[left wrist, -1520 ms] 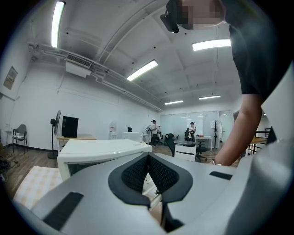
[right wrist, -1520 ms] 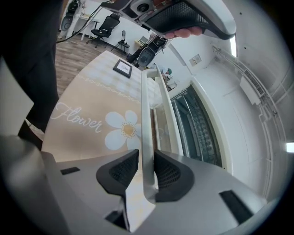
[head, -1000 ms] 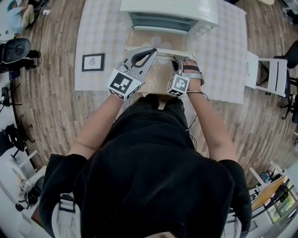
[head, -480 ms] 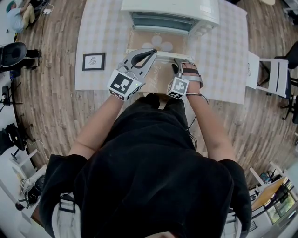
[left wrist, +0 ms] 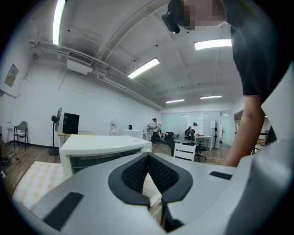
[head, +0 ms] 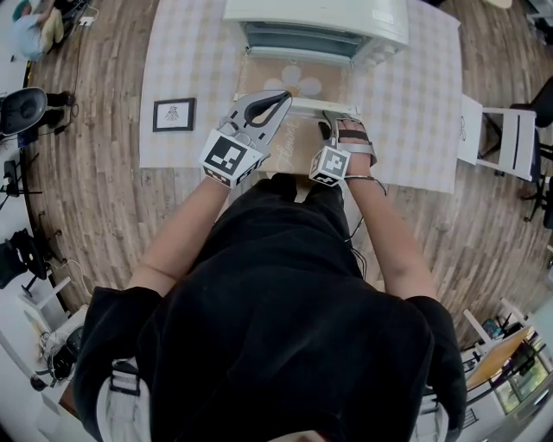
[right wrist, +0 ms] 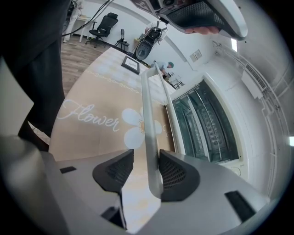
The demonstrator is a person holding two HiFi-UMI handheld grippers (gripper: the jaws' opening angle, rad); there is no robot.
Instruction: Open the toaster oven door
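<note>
1. Facing a toaster oven at the worktop's far edge, door already folded down flat.
2. Straddling the handle with the right tool, jaws just opening, slack around it; left tool closed, empty.
3. Likely to hook the handle and jerk the door if withdrawn crookedly.

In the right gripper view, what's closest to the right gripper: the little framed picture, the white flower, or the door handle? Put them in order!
1. Door handle: between the right gripper's fingers, which have just been opening.
2. White flower: on the door, just past the fingers, left of the handle.
3. Framed picture: far off on the table, beyond the door.
</note>
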